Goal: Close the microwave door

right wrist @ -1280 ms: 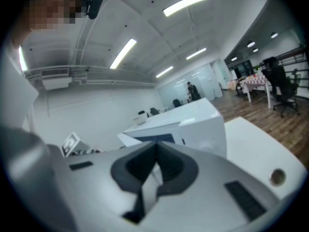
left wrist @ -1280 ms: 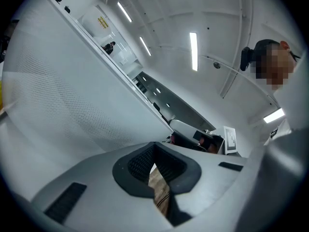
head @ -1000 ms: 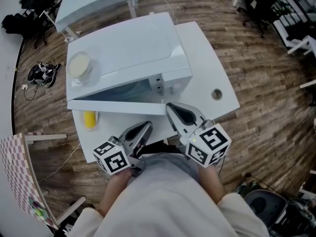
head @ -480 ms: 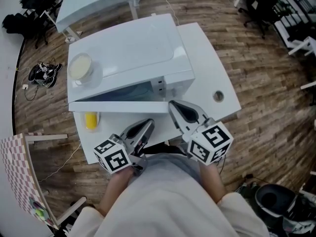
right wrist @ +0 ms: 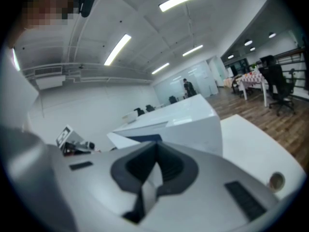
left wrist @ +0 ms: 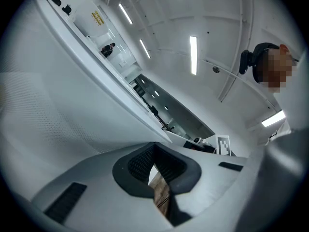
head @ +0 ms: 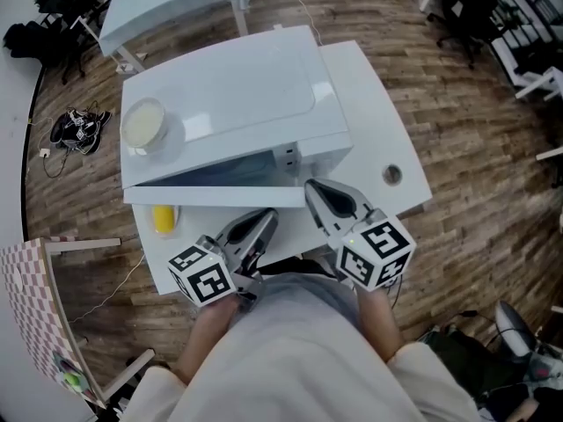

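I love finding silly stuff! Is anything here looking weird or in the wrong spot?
The microwave door stands ajar, swung out from the microwave over the table. A bowl sits on the microwave's roof near a front corner, an odd place for it. A yellow thing lies on the table by the door.

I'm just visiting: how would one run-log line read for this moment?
microwave door: open | left gripper: shut, empty, near door | right gripper: shut, empty, tip near door's free edge | bowl: on microwave
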The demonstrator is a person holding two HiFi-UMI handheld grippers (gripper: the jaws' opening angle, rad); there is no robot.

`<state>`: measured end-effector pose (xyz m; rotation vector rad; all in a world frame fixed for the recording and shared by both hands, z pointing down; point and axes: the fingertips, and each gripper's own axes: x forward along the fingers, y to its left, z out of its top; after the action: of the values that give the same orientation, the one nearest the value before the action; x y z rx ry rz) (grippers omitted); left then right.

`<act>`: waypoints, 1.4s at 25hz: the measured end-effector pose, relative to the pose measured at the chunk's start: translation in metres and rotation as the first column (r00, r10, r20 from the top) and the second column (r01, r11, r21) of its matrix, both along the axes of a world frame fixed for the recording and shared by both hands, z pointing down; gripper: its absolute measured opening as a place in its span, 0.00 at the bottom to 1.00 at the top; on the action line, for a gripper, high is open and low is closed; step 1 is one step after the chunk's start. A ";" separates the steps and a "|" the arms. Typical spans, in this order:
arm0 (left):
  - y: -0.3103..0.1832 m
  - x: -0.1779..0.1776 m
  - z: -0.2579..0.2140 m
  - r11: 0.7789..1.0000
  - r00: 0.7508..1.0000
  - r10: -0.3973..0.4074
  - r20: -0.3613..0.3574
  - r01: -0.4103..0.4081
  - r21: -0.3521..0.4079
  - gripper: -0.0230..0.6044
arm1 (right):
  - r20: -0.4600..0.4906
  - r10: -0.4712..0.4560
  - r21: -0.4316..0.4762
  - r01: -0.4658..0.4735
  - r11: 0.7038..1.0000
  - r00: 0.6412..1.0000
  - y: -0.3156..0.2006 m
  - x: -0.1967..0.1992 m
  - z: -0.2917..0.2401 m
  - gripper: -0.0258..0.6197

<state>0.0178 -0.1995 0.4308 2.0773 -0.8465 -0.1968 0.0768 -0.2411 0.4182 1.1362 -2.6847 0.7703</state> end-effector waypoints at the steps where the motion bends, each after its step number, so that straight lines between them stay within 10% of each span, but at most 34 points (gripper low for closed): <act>1: -0.001 0.000 0.000 1.000 1.000 0.003 -0.002 -0.003 -0.002 0.06 | 0.000 0.001 -0.001 -0.001 1.000 1.000 -0.001 0.000 0.000 0.07; 35: -0.039 -0.008 0.004 0.999 0.997 -0.005 -0.076 0.001 -0.047 0.06 | -0.003 0.029 -0.071 -0.029 0.997 1.000 -0.008 0.000 0.013 0.07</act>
<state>0.0096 -0.2384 0.4346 2.0118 -0.8012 -0.2534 0.0770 -0.2494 0.4313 1.1612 -2.6227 0.8614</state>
